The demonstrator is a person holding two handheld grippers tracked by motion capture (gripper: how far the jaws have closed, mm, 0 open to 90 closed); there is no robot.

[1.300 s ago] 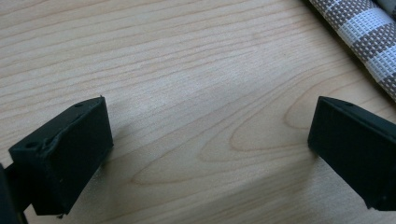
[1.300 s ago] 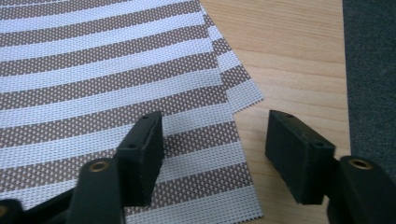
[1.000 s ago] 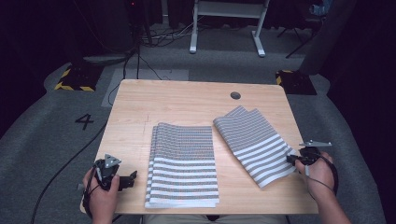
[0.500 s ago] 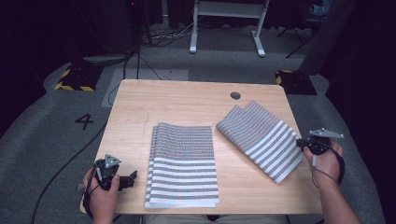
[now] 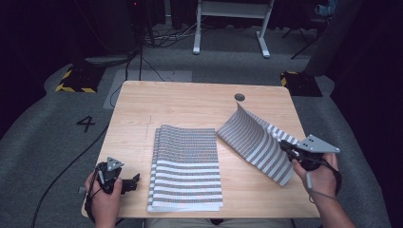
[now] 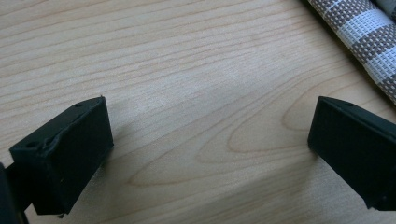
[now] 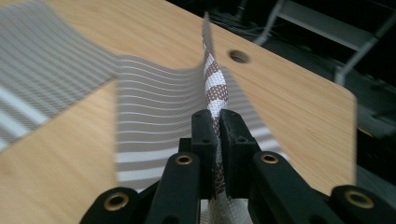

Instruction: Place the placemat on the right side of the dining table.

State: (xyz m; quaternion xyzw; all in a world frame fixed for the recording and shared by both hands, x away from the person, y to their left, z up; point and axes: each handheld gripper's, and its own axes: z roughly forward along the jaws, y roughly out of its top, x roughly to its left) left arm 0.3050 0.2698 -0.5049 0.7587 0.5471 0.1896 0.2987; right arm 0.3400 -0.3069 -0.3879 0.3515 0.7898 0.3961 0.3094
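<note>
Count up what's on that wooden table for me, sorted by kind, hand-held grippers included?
Striped woven mats: 2, one lying flat, one lifted by an edge
Hand-held grippers: 2, the left hand-held gripper with its jaws apart over the table, the right hand-held gripper clamped on the lifted mat
Total: 4

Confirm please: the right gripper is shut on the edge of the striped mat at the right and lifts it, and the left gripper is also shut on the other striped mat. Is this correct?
Not entirely. The left gripper is open over the bare table, with the flat striped mat beside it; the left gripper view shows this. The right gripper is indeed shut on the lifted striped mat.
</note>
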